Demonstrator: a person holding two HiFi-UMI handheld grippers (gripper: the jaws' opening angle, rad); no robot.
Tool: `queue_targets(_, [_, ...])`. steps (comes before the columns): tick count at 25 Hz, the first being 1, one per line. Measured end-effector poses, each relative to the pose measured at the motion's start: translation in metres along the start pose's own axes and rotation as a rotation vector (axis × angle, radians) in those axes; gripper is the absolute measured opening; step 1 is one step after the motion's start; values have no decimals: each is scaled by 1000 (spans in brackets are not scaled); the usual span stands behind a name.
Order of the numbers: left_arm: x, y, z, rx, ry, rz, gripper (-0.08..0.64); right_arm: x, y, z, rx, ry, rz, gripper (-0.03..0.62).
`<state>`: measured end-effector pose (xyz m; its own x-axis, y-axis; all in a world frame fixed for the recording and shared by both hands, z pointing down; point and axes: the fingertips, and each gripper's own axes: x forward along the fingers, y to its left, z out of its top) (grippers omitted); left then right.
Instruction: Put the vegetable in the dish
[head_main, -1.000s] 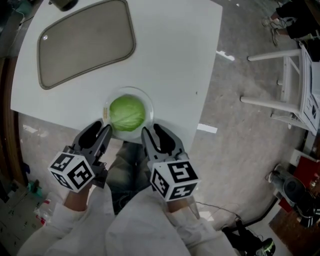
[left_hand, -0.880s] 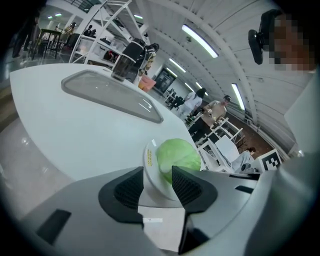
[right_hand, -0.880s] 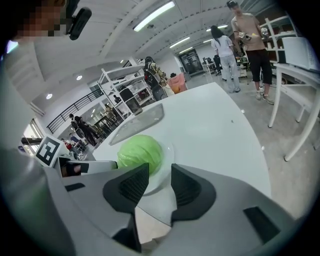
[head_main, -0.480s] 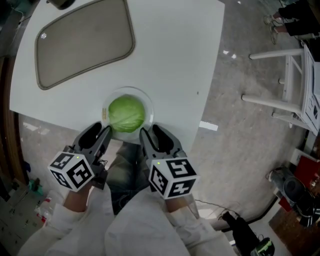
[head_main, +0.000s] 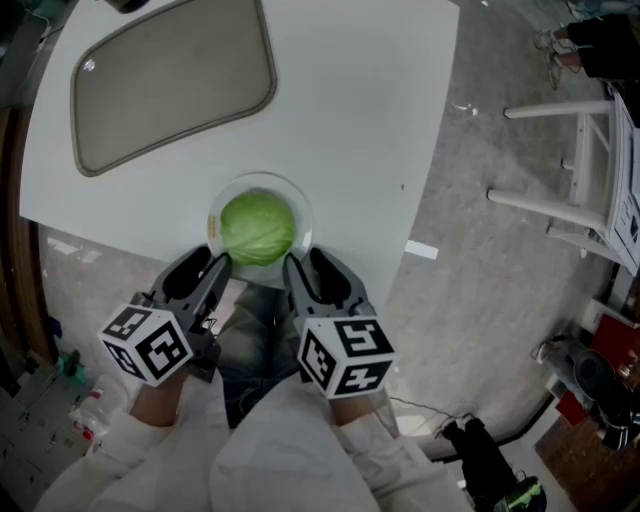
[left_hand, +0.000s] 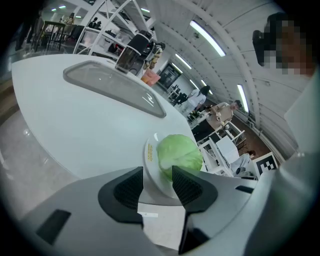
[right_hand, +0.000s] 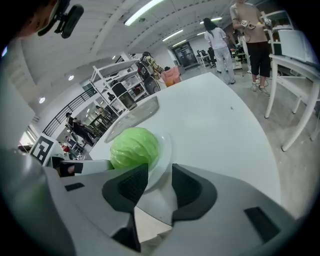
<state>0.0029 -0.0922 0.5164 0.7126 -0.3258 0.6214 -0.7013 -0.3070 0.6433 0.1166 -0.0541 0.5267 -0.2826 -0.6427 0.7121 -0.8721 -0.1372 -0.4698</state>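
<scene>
Left tongs (head_main: 213, 259), right tongs (head_main: 303, 258) near cabbage (head_main: 257, 228)

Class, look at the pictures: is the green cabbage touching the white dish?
Touching. The right gripper view shows the cabbage sitting in the dish, its underside resting on the white surface with no gap.

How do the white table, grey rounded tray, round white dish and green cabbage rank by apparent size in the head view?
1. white table, largest, though the frame cuts it off at the top
2. grey rounded tray
3. round white dish
4. green cabbage, smallest, sitting in the dish
</scene>
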Motion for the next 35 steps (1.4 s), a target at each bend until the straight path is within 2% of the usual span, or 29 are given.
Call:
queue_targets(8, [0,-2,-3,-84,-10,-36,164,3,2,0,30,2,-1,137])
queue_targets(12, [0,-3,-3,-80,-17,-35,164,2,3,-1,37,11,-11,135])
queue_targets(18, [1,-3,0,-92,-27,-42,161,2,1,1,99,8,2,133])
queue_targets(21, [1,5,0,-125,-38,-35,119,4,-2,0,109,5,-22,89])
queue_targets(23, [0,10,-1,-139,-42,-30,70,4,-3,-2,116,0,-27,86])
queue_targets(29, [-1,10,0,-128,-50,-13,66,2,1,-2,133,-7,-24,83])
queue_targets(35, [-1,11,-1,-159,-39,-19,66,3,-1,-3,191,-14,-3,72])
